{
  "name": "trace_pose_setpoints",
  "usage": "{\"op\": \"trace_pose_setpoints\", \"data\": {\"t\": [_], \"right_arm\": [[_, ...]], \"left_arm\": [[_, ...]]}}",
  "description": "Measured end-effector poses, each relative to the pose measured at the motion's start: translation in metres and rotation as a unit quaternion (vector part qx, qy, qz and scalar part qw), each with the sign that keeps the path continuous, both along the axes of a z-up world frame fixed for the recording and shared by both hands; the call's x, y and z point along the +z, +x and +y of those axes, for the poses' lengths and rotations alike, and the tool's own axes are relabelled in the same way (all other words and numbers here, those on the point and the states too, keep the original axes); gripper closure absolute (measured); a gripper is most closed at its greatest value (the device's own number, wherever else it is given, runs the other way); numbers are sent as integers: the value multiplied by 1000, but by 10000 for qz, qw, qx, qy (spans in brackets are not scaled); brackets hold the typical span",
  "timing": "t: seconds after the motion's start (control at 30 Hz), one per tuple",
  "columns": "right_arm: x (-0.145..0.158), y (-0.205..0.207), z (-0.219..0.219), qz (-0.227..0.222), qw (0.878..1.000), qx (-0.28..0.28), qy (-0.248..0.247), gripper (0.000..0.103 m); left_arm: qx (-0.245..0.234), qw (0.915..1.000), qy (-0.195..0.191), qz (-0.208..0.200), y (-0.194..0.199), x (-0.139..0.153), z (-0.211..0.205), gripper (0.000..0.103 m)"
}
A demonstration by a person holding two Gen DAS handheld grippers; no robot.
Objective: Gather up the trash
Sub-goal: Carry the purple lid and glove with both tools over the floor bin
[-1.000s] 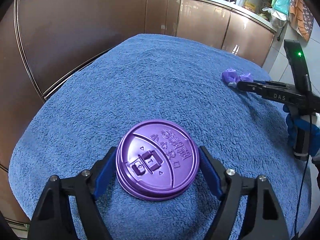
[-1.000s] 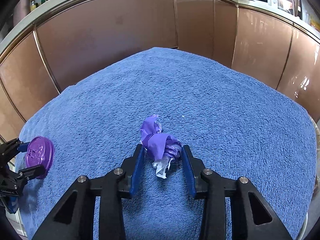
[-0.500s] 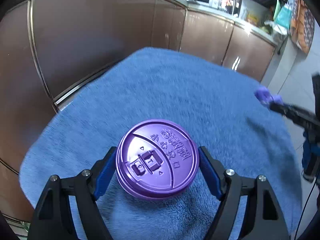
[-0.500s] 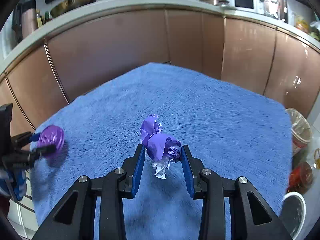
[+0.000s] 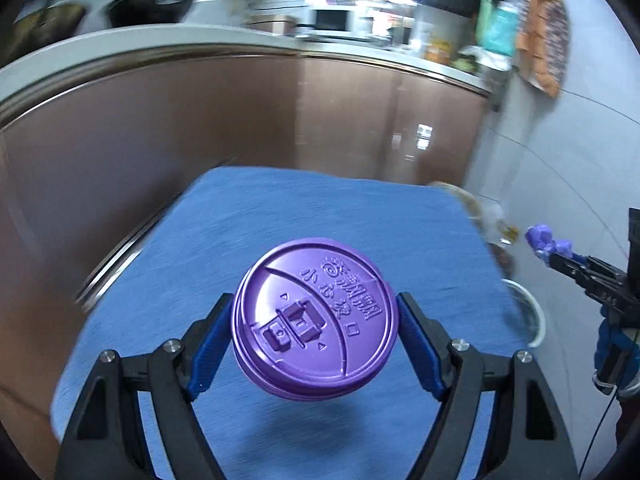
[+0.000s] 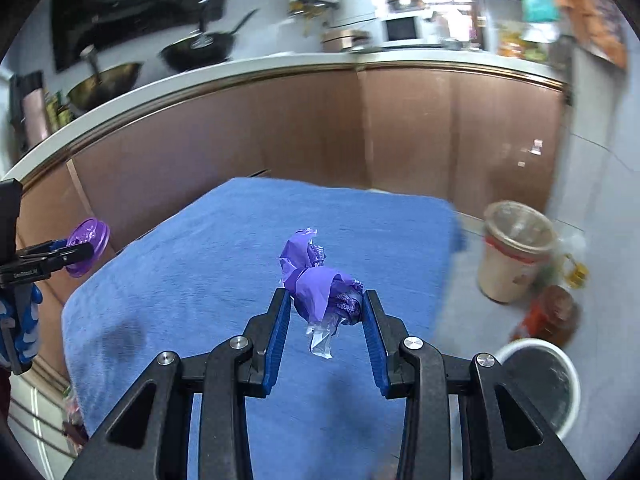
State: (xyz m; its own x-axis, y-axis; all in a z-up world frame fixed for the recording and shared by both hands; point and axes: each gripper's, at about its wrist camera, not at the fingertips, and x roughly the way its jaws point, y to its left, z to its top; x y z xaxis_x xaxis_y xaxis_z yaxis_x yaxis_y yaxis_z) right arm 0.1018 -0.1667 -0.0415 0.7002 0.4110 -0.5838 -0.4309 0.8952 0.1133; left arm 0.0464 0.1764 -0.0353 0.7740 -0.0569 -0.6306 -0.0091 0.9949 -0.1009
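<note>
Blue towel point(image 6: 224, 280) covers the table, white-rimmed bin point(image 6: 556, 384) on the floor off its right edge. Left gripper point(image 5: 315, 320) jaws clamped on the purple cup lid point(image 5: 316, 320), held above the towel. Right gripper point(image 6: 325, 308) jaws clamped on the crumpled purple wrapper point(image 6: 316, 280), also lifted clear of the towel.

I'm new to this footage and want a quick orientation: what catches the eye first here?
A purple cup lid clamped in the left gripper, raised above the blue towel. The right gripper pinches a crumpled purple wrapper. A white bin stands on the floor at right.
</note>
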Motion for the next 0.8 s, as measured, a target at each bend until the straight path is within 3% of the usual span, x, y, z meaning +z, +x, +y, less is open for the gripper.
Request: {"op": "trace_pose_setpoints", "data": {"t": [0.2,0.43,0.6,0.8], "right_arm": [[-11,4,-83,68,9944,-1048,-106,67],[-49,24,-155,328,9802,-1930,-285,67],[-81,42,-187,588,9701,-2332,-341,67],[-120,66,-216,924,9592,-2642,-393,67]], "left_arm": [[-1086,9939,-189,-1,49,11,-107,26],[-2252,9738,-221,205,120,4,-251,26],[-2725,9602,-298,541,163,-21,-335,26],[-2915,9487,-480,1130,209,-66,-400,25]]}}
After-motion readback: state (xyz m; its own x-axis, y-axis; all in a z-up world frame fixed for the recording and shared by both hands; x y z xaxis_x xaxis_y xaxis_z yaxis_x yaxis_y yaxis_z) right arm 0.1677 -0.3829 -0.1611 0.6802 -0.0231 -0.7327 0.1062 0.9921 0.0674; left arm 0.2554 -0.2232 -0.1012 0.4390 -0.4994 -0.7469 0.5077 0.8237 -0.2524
